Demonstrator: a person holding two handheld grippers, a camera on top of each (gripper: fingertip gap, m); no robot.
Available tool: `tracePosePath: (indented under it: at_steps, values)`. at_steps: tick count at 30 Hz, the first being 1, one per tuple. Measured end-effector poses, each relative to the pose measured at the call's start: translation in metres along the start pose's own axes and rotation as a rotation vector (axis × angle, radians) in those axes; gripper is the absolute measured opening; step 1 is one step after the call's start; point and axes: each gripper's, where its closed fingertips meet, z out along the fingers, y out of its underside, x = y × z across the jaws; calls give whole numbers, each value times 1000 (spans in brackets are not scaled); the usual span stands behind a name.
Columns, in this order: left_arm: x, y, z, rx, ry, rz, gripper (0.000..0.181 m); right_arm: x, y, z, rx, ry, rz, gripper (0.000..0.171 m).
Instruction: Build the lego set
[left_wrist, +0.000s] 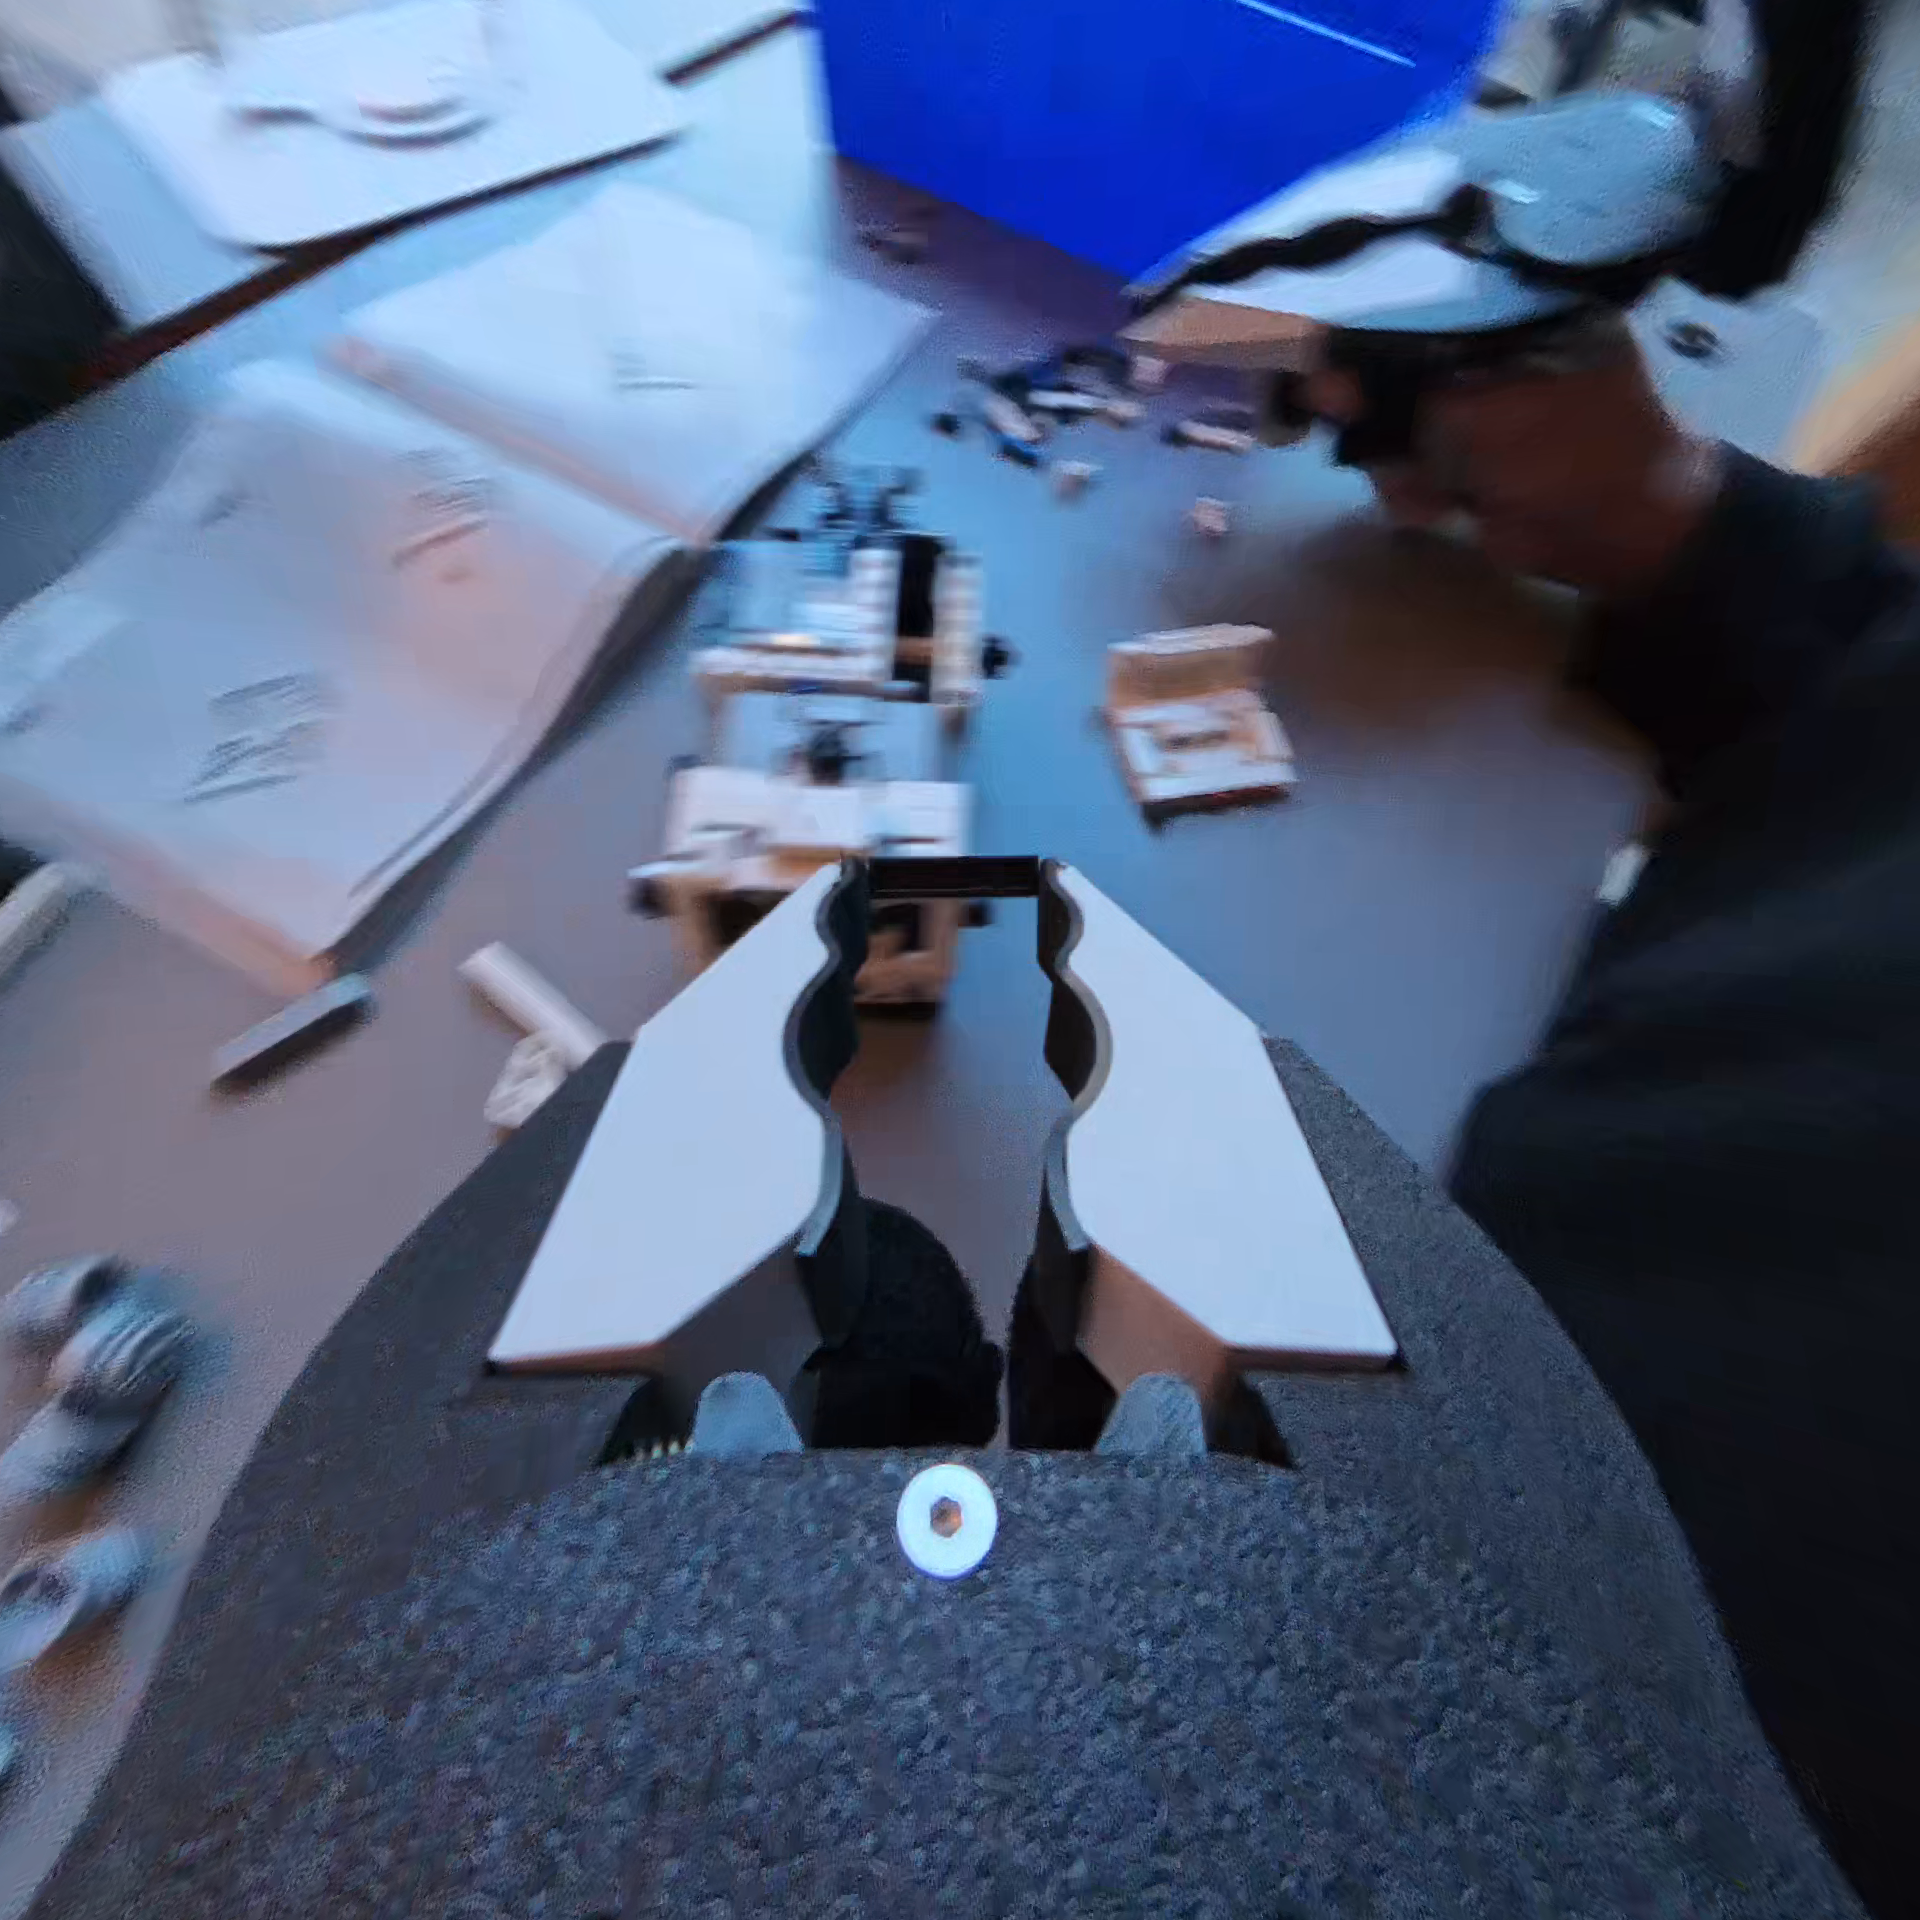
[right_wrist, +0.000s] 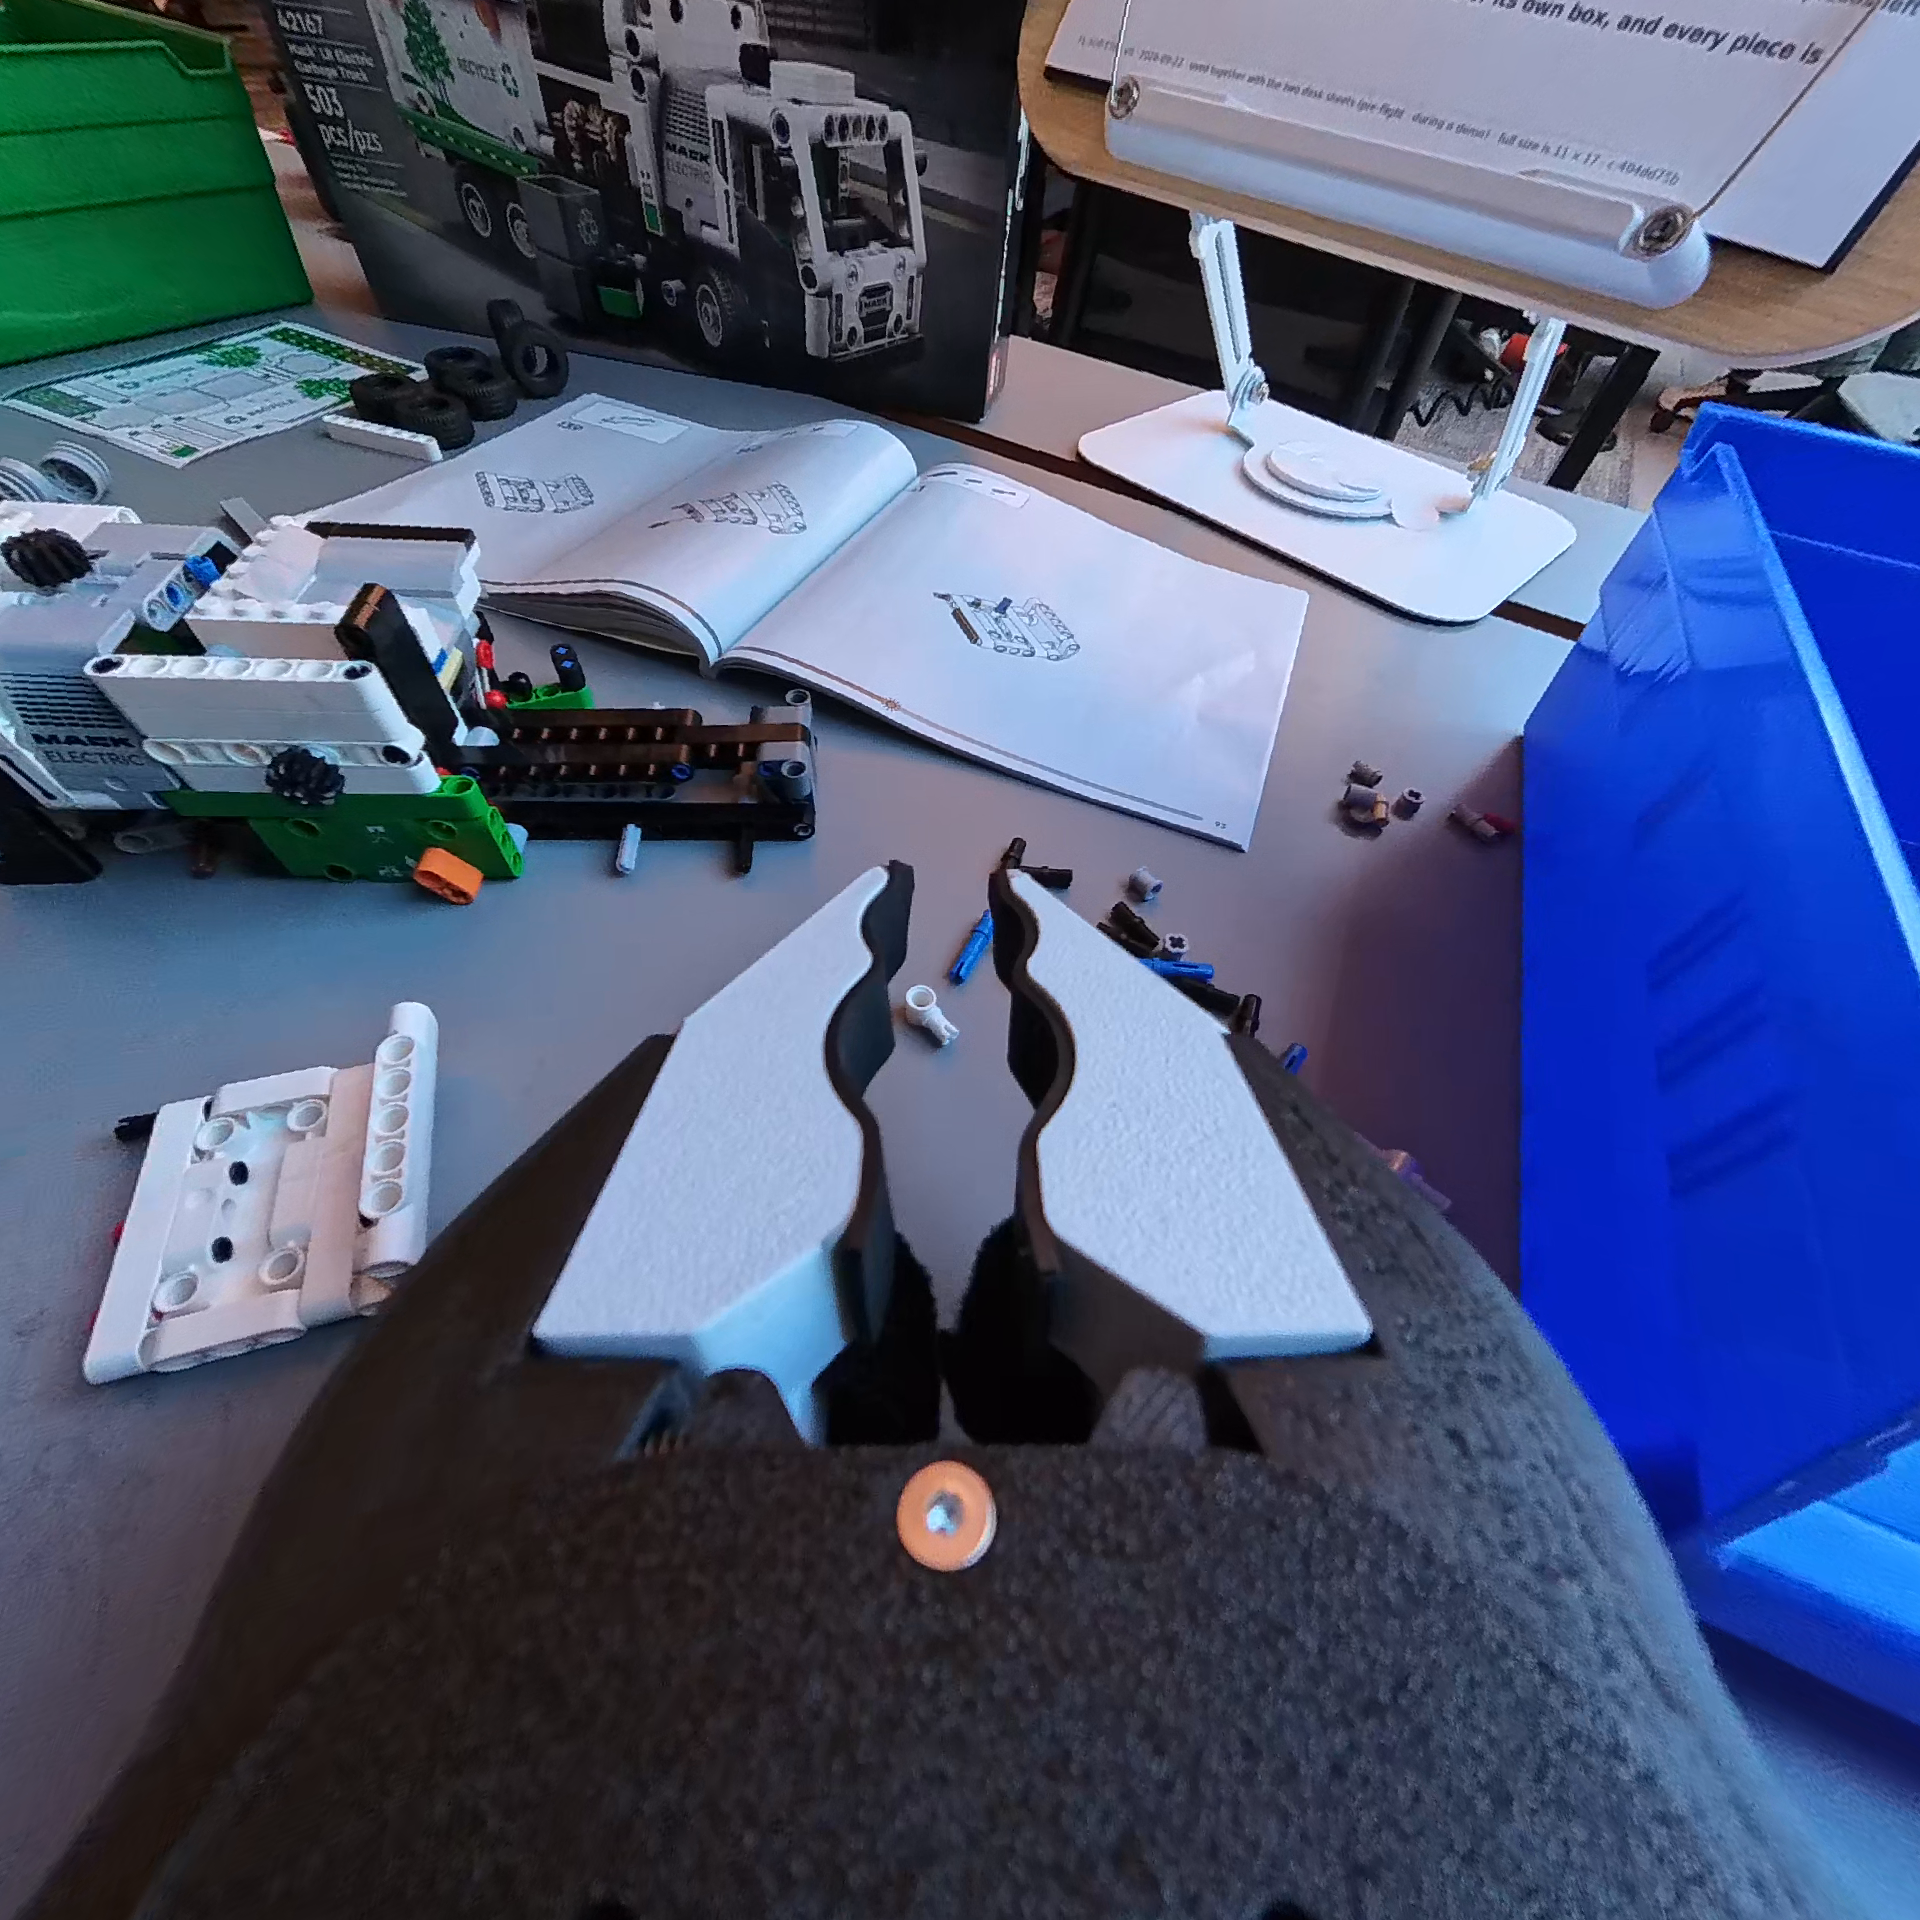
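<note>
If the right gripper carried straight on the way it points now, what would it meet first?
Most likely the loose blue pin on the table, just beyond the right gripper; a small white connector lies under the gap. Depth is uncertain.

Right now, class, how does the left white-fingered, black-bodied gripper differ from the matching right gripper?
The left gripper clamps a short black bar between its fingertips; the right gripper holds nothing, jaws apart. The left gripper points at the blurred part-built white truck; the right gripper hangs above loose small pins on the grey table. Both have white fingers with wavy black pads.
</note>
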Motion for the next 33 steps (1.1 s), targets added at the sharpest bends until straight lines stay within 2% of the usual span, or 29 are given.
tracePosePath:
  at_steps: [3,6,10,16,27,30,33]
  values:
    - [49,17,28,-62,114,122,31,0,-2,-2,16,10,-12,15]
    - [67,42,57,-137,119,157,31,2,-2,-5,22,33,-21,16]
    - [80,49,75,-150,126,207,32,7,1,-6,6,49,4,20]
    - [84,65,83,-222,138,261,32,5,5,-2,-29,62,-26,21]
    - [89,68,92,-222,163,276,32,11,10,1,-68,96,-4,24]
    - [91,63,91,-192,182,244,41,7,18,7,-154,93,16,26]
    - [89,48,82,-105,209,171,43,2,20,17,-246,90,35,24]
